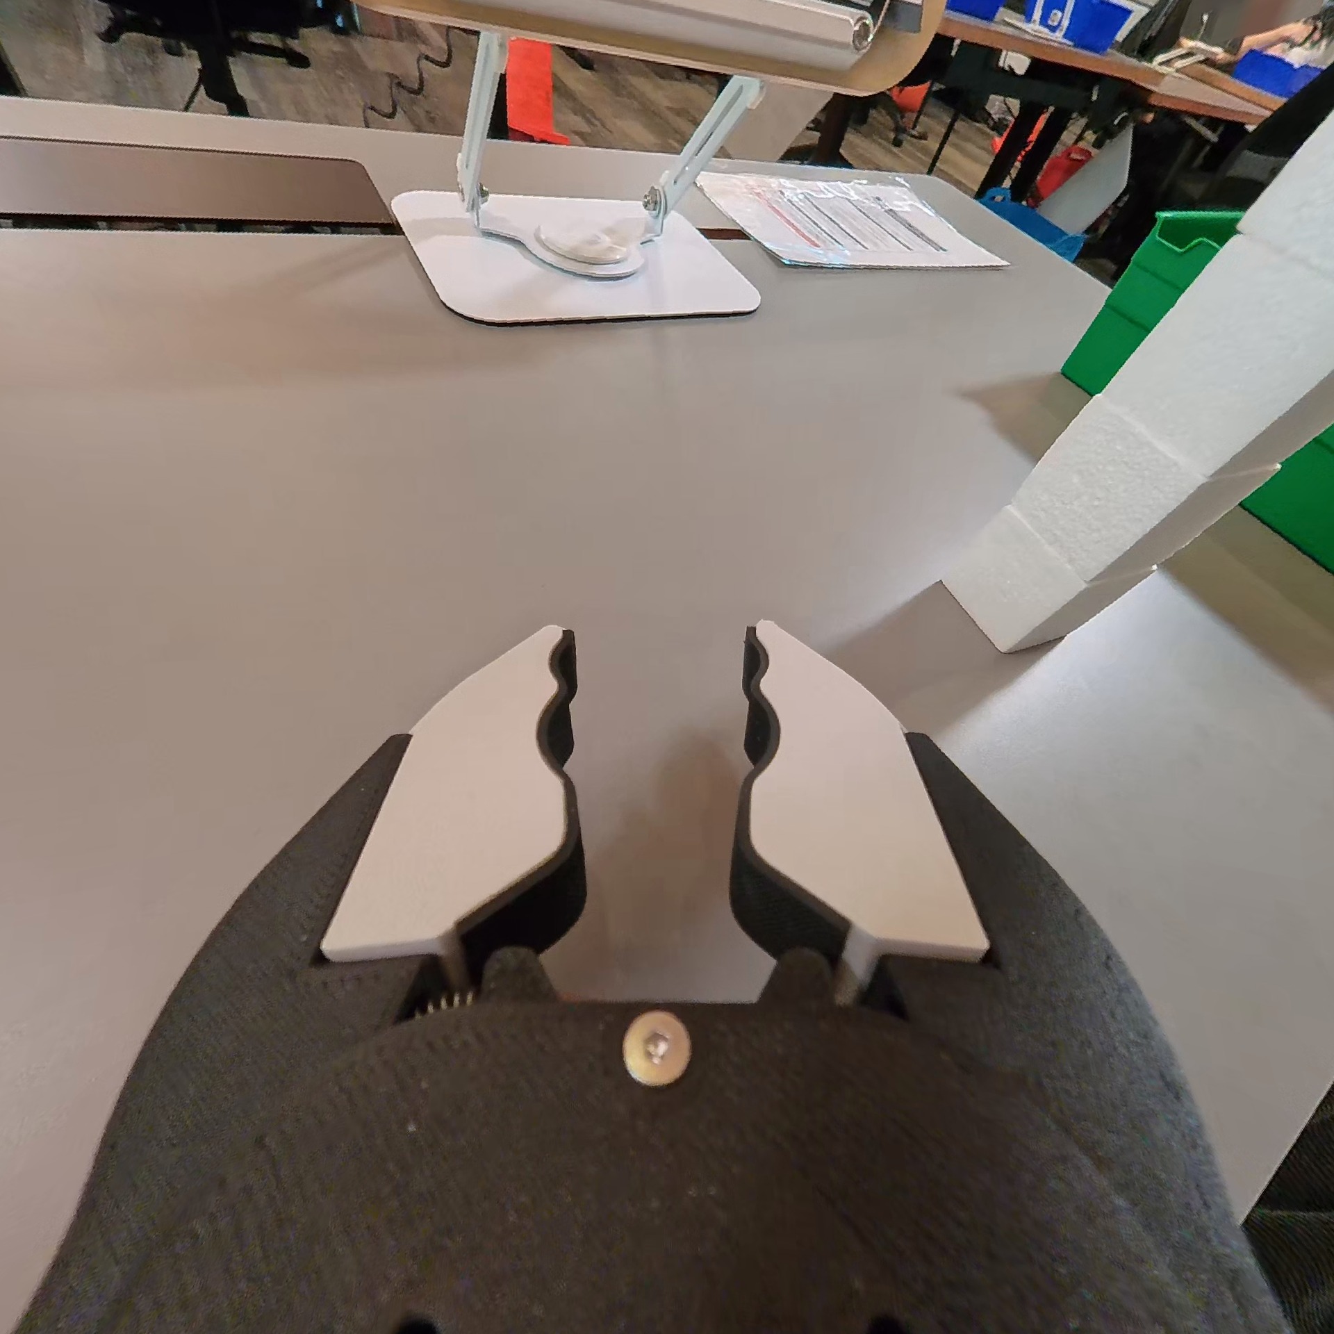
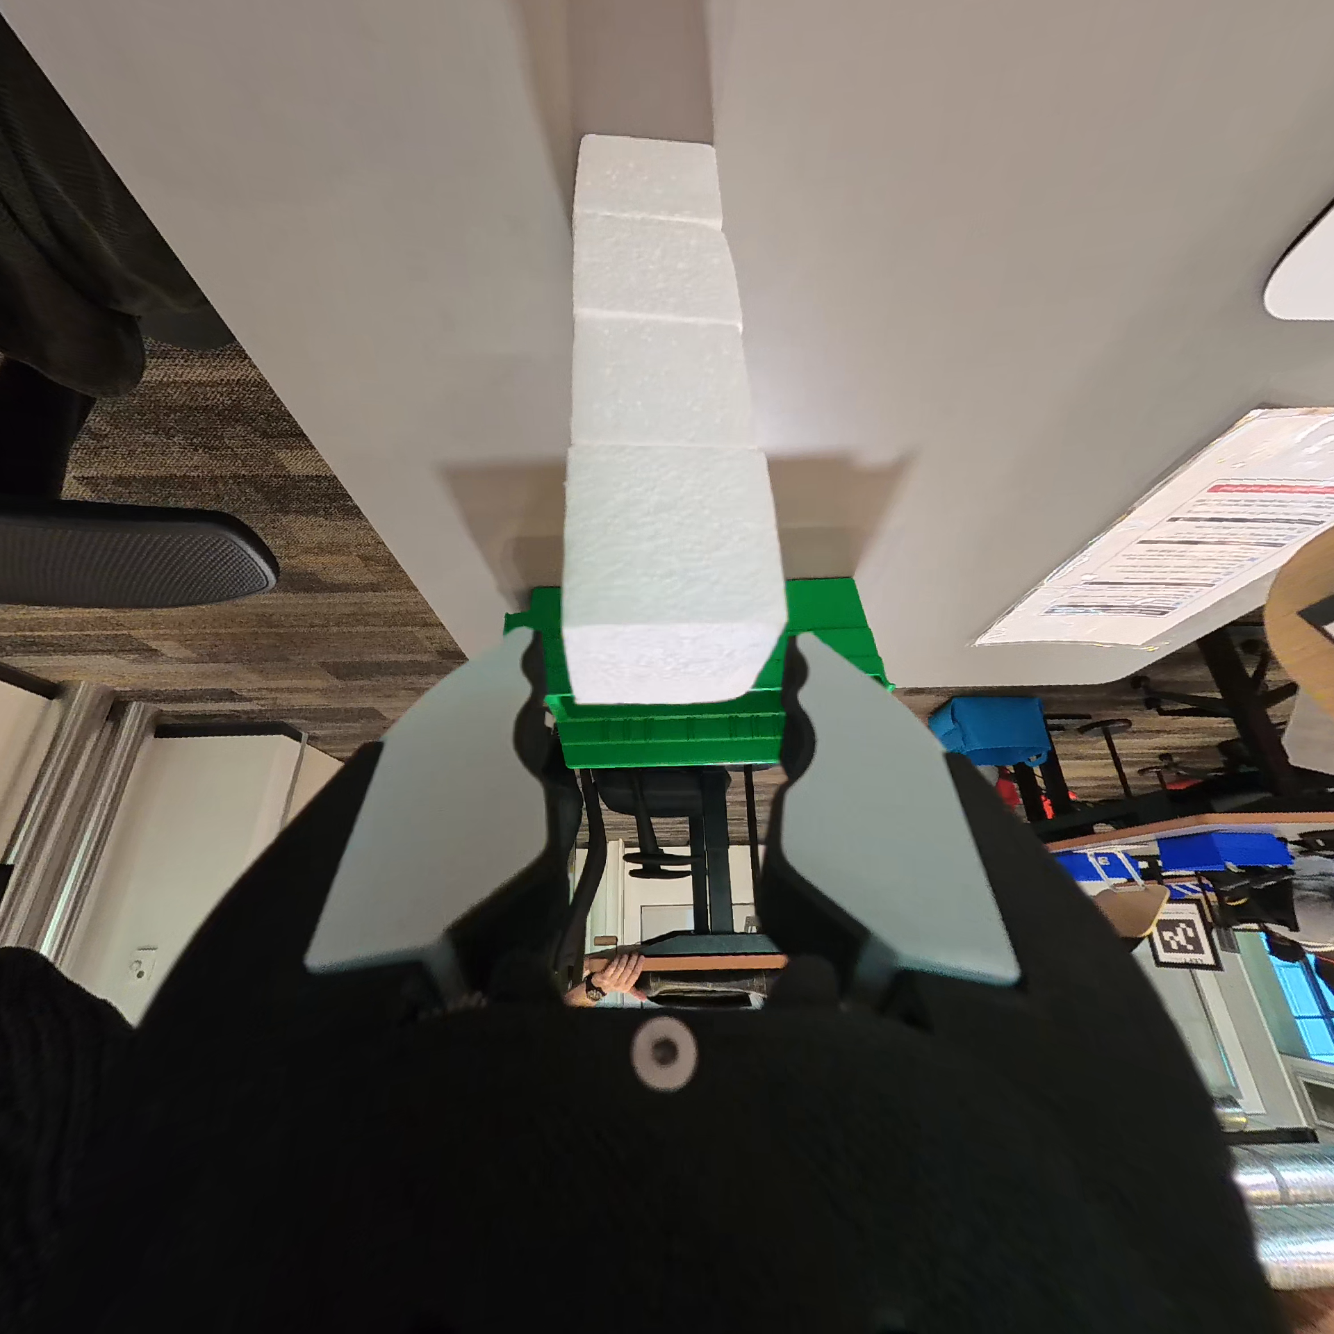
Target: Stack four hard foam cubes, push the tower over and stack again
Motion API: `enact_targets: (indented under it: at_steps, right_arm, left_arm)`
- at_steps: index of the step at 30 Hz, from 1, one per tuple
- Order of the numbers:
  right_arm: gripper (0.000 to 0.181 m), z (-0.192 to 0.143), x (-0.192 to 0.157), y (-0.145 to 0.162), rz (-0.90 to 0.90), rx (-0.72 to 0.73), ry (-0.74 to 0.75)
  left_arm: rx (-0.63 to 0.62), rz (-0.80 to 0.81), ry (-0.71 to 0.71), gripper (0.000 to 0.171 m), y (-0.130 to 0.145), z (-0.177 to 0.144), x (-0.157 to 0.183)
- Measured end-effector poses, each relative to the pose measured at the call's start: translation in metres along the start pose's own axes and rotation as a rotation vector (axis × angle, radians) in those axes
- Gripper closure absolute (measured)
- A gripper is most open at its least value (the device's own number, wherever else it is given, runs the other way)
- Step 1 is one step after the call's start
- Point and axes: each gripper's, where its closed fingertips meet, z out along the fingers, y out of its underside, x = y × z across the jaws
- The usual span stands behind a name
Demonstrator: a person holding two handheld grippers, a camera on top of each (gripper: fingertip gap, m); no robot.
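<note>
A tall, slightly crooked stack of several white foam blocks [image 1: 1126, 491] stands on the grey table [image 1: 433, 469] near its right edge. My left gripper [image 1: 660, 635] is open and empty, low over the bare table, left of and nearer than the stack's base. The right wrist view is turned over and looks down along the stack [image 2: 657, 375]. My right gripper [image 2: 660, 650] is open, with its jaws on either side of the top block [image 2: 671, 548]. A thin gap shows at the left fingertip [image 2: 530, 650].
A white laptop stand [image 1: 577, 260] on a flat base sits at the table's far side, with a laminated sheet [image 1: 852, 224] to its right. A green bin [image 1: 1155, 303] stands beyond the table's right edge, behind the stack. An office chair [image 2: 108, 548] is by the table. My hands' fingertips stand some 25 cm from each other.
</note>
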Motion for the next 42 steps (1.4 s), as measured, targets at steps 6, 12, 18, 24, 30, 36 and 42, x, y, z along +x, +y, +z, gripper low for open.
enact_targets:
  at_steps: [6,12,18,24,30,36,42]
  right_arm:
    - [0.098,-0.006,0.002,0.0,0.016,0.044,0.04]
    - [0.099,-0.052,-0.001,-0.013,0.079,0.514,0.14]
    - [0.09,-0.096,-0.017,0.01,0.409,1.365,0.374]
    - [0.108,-0.023,-0.04,0.047,0.95,1.936,0.483]
    - [0.181,0.066,-0.025,0.104,1.645,1.853,0.698]
    - [0.181,0.086,-0.02,0.109,1.719,1.66,0.724]
    - [0.181,0.114,0.001,0.071,1.699,1.507,0.53]
  left_arm:
    - [-0.002,0.001,0.002,0.126,0.001,0.0,0.001]
    - [0.002,-0.004,0.001,0.126,0.0,-0.001,0.0]
    - [0.006,-0.005,0.001,0.126,-0.001,-0.001,0.0]
    - [0.004,0.017,0.007,0.127,0.001,0.0,0.007]
    - [0.015,-0.033,0.04,0.135,-0.003,-0.003,0.013]
    - [0.034,-0.074,0.026,0.147,-0.006,-0.005,0.005]
    - [0.167,-0.139,-0.004,0.171,-0.023,-0.017,-0.003]
